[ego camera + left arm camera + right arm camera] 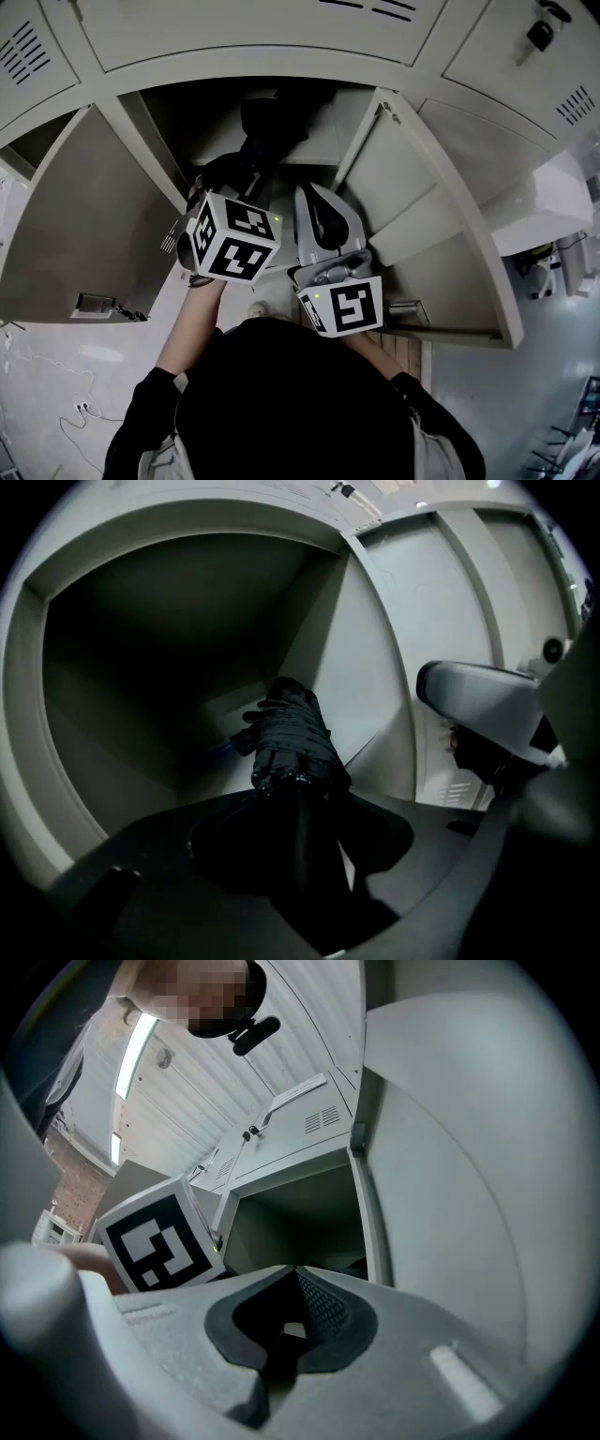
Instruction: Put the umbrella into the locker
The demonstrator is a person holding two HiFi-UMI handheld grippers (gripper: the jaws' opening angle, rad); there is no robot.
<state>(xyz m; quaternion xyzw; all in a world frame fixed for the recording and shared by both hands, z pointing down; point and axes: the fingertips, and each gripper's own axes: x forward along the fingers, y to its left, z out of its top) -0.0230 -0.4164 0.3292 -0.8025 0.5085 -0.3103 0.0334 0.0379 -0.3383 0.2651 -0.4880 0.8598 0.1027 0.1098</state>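
The black folded umbrella [265, 131] lies inside the open locker compartment [319, 145], its canopy end [292, 738] pointing at the back wall. Its dark handle [302, 841] runs back between the jaws of my left gripper [305, 855], with a thin light gap beside it, so the jaws stand open around it. In the head view my left gripper [246, 180] reaches into the compartment's mouth. My grey right gripper [317, 204] hovers just to its right, outside the opening, tilted slightly up. Its jaws [298, 1290] are shut with nothing between them.
The compartment's door [441, 216] stands open on the right, and another open door [84, 216] with a latch [94, 305] on the left. Closed vented lockers are above, one with a key [542, 33]. The person's torso [291, 403] fills the bottom.
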